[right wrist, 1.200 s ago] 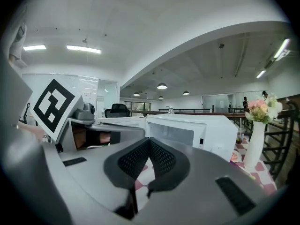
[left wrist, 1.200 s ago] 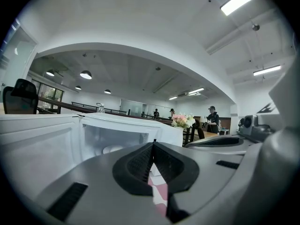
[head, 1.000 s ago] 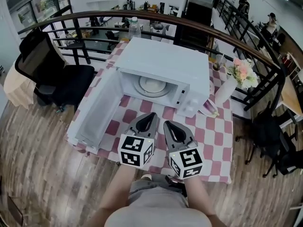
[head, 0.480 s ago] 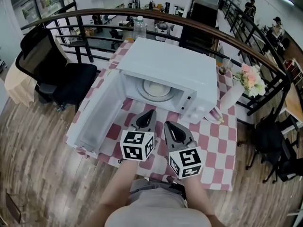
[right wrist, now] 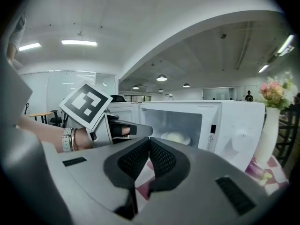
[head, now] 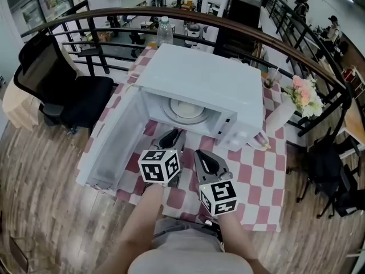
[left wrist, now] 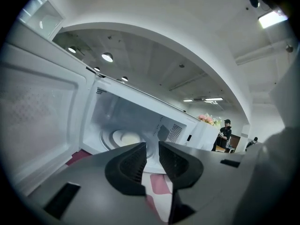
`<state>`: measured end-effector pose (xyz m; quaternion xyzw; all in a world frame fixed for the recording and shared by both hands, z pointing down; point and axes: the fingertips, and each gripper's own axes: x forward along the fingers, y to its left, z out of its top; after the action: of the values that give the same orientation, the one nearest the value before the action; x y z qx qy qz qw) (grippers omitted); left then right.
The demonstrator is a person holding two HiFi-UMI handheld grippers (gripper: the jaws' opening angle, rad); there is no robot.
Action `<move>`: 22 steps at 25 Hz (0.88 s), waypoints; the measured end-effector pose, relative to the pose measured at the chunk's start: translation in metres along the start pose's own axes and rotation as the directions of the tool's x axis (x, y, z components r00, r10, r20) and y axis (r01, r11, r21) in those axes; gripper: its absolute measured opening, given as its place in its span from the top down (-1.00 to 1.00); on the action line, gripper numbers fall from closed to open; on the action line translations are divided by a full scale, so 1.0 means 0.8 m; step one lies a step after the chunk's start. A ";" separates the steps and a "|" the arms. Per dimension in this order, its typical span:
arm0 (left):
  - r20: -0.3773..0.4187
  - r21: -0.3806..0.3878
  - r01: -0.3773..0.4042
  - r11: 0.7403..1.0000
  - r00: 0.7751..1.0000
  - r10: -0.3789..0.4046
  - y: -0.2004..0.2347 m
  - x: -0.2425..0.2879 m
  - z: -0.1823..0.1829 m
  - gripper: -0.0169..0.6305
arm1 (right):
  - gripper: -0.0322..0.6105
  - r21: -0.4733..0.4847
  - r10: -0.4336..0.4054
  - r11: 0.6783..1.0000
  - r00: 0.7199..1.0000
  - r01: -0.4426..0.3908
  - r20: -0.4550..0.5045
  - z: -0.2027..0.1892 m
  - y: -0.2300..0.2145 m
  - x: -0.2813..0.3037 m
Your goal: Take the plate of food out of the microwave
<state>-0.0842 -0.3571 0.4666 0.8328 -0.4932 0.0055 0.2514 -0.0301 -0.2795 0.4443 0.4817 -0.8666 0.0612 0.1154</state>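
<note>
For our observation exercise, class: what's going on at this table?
A person holds a gripper in each hand before a microwave whose door hangs open. The plate of food sits inside, untouched. The left gripper points at the opening, its jaws opening with nothing between them; the right gripper is shut and empty beside it.

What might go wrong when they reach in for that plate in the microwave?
The left tool, its jaws opening with nothing between them, may bump the open door beside it. The plate of food sits deep inside the microwave, so a poor grip on its rim might tip it. The vase beside the microwave might get knocked.
</note>
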 end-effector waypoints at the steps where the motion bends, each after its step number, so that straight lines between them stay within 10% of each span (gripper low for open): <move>1: -0.009 -0.017 0.000 1.000 1.000 0.000 0.004 0.004 -0.002 0.70 | 0.82 0.002 -0.001 1.000 1.000 0.001 -0.003 -0.001 -0.002 0.002; 22: -0.161 -0.425 -0.084 0.901 0.987 0.016 0.064 0.092 -0.068 0.38 | 0.82 0.081 0.014 0.997 0.998 -0.009 -0.066 -0.032 -0.034 0.041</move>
<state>-0.0756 -0.4142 0.5542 0.7409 -0.4825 -0.0329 0.4659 -0.0202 -0.3155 0.4778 0.4786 -0.8618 0.1129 0.1244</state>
